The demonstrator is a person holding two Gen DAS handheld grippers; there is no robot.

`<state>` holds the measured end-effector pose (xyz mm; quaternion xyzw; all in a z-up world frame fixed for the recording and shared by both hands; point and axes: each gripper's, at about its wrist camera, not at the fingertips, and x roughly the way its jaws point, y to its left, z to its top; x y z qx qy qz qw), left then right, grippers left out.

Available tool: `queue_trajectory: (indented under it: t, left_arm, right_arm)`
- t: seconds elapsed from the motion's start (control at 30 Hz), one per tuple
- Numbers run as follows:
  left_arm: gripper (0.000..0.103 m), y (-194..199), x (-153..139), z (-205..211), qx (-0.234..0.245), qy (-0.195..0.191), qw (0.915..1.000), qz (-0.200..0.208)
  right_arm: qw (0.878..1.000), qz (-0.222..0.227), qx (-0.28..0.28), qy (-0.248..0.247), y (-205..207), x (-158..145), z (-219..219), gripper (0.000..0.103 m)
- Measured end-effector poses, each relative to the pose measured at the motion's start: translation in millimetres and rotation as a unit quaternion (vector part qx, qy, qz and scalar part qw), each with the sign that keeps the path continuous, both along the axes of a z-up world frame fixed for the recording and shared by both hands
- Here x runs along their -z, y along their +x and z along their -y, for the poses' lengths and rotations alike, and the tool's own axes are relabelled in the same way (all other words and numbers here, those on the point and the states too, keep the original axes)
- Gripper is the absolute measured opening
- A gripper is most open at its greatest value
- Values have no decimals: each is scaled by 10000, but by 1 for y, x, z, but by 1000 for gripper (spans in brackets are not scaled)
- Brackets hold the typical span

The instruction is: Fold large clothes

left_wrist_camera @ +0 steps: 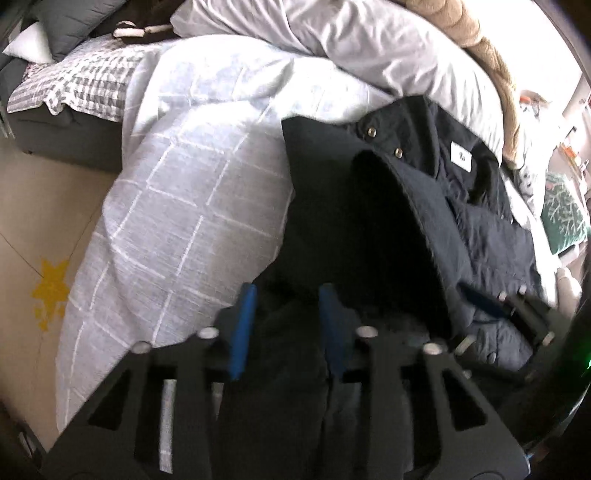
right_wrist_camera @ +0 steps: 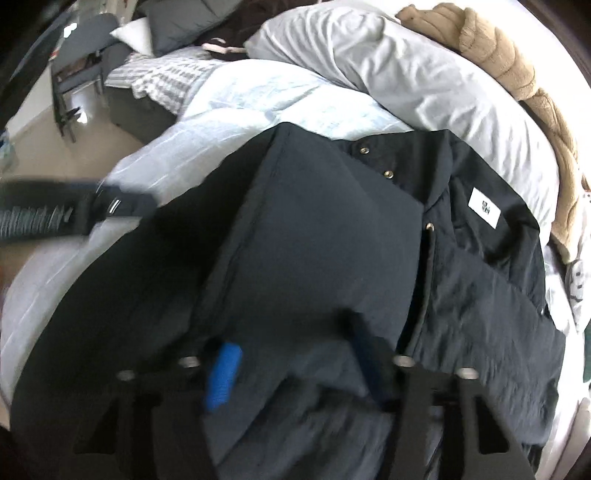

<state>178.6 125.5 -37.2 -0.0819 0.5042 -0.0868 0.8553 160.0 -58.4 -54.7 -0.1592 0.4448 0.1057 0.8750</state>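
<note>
Dark navy padded jacket [right_wrist_camera: 332, 236] spread on grid-patterned pale grey duvet [left_wrist_camera: 177, 206], near-left panel lifted mid-fold, collar end unfolded; left gripper [left_wrist_camera: 288, 328] and right gripper [right_wrist_camera: 291, 365] both narrowed, apparently pinching its near hem.

We record a home bedroom. Entered as evidence: a bed [left_wrist_camera: 70, 147] dressed with a grid-patterned duvet [left_wrist_camera: 177, 229], a checked sheet [left_wrist_camera: 85, 85], grey pillows [right_wrist_camera: 177, 26] and a tan fleece blanket [right_wrist_camera: 517, 66]. We also list a folding chair [right_wrist_camera: 77, 77] on the pale floor [left_wrist_camera: 44, 206].
</note>
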Motion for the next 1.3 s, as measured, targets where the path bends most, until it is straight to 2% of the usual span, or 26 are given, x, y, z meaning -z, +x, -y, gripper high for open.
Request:
queue_trajectory:
  t: [0.03,0.1,0.2,0.27,0.33,0.37,0.47,0.5,0.57,0.6,0.7,0.77,0.8,0.83,0.87,0.93,1.0,1.03,1.07,1.13,1.17,1.2,1.23,1.27,1.3]
  left_arm:
    - [30,1,3,0,12,49,10000,-41]
    - [30,2,7,-1,-14,104,9998,-143]
    - [30,2,4,-7,-143,-5,9998,-127]
    - [30,1,-1,-9,-214,-116,9997,-26]
    - [30,0,-6,-7,-179,-196,9996,116]
    - [30,-1,-7,-4,-134,-216,9995,183]
    - [30,-3,-12,10,96,-246,9988,411]
    - [30,-3,-12,13,149,-235,9986,450]
    - [30,-4,-13,22,269,-210,9981,518]
    - [30,-4,-12,25,318,-206,9979,532]
    - [30,-1,-7,32,434,-188,9974,541]
    - [30,1,-1,35,478,-146,9975,490]
    - [30,2,3,37,496,-115,9977,444]
    - [30,3,6,39,502,-58,9979,407]
    - [30,2,5,41,511,-14,9978,416]
    - [30,-2,0,44,595,13,9966,562]
    - [30,-2,1,47,648,98,9961,595]
    - [31,0,6,49,672,153,9963,505]
    - [32,2,17,52,699,266,9969,237]
    - [34,4,34,59,743,546,9954,-257]
    - [36,3,36,62,762,657,9945,-299]
    - [37,0,34,64,802,789,9934,-238]
    - [44,-2,31,66,844,875,9924,-206]
    - [58,-5,27,68,869,900,9919,-216]
    - [64,-9,22,67,839,855,9926,-211]
  right_arm:
    - [9997,-7,36,221,1,-6,7,30]
    - [9945,127,345,978,-1,-30,42,30]
    - [9774,377,986,1830,-15,-54,108,30]
    - [9570,385,1675,2336,-28,-57,166,37]
    - [9346,278,2107,2851,-39,-52,213,61]
    - [9178,235,2350,3190,-45,-46,241,64]
    - [8749,142,2819,3935,-55,-31,296,65]
    - [8645,113,2889,4111,-55,-27,305,65]
    - [8483,25,2960,4390,-52,-15,315,65]
    - [8464,-25,2954,4432,-49,-11,316,65]
    - [8546,-272,2801,4364,-31,3,301,64]
    - [8693,-430,2655,4146,-18,12,280,56]
    - [8787,-444,2685,3923,-11,14,272,49]
    - [8911,-383,2692,3632,-7,13,263,8]
    - [8995,-359,2603,3492,-5,10,255,9]
    - [9075,290,2494,3367,-22,-14,246,8]
    - [9113,569,2546,3187,-34,-23,246,8]
    - [9169,545,2712,2877,-35,-20,248,8]
    - [9223,371,2862,2571,-32,-11,249,8]
    - [9323,-169,2866,2201,-21,12,249,9]
    - [9365,-252,2817,2076,-19,15,248,10]
    - [9393,-228,2780,1998,-21,13,246,17]
    - [9401,-185,2784,1960,-24,8,245,25]
    - [9401,-153,2731,2035,-32,-1,246,28]
    - [9403,-155,2676,2098,-36,-5,246,32]
